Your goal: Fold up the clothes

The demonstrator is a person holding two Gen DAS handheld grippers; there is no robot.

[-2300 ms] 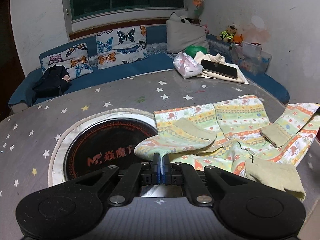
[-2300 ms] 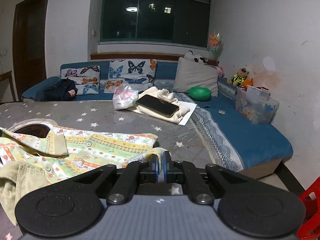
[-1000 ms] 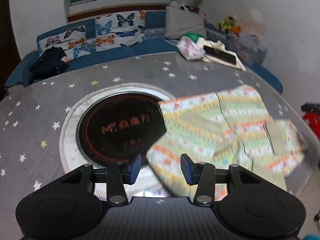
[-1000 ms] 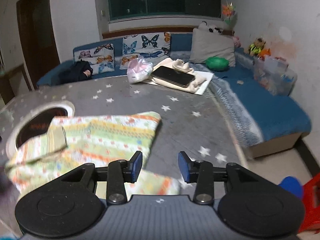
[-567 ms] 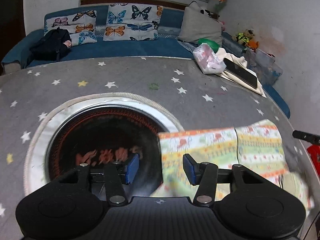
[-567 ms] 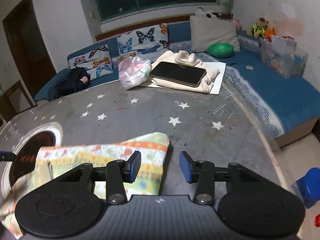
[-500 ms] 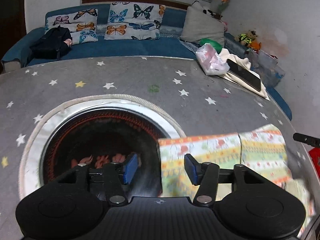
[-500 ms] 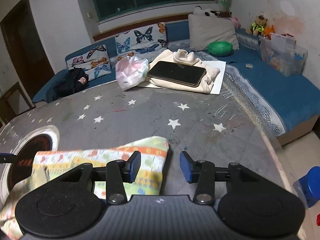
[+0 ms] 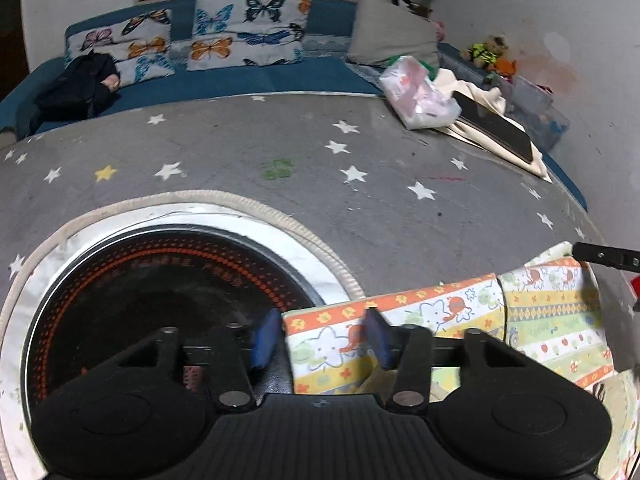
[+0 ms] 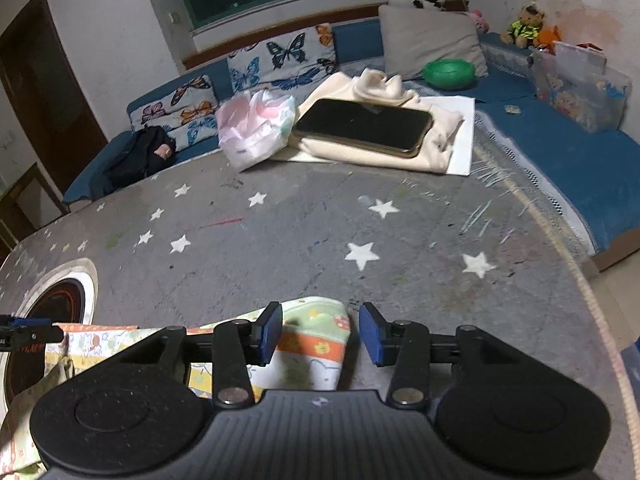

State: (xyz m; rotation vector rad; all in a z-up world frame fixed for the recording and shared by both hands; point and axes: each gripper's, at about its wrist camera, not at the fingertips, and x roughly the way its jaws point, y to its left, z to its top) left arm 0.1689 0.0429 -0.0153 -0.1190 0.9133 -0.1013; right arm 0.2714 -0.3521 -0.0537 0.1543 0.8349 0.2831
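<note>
On the near edge of the star-patterned grey table (image 10: pixel 304 224), the folded patterned garment (image 9: pixel 460 320) lay flat — the left gripper (image 9: pixel 322 336) and right gripper (image 10: pixel 318 334) each hung released, jaws spread, over its far left and far right corners.

A pale yellow-green cotton garment with orange bands and cartoon prints (image 9: pixel 440 320) is lying flat across the frame's lower right.
</note>
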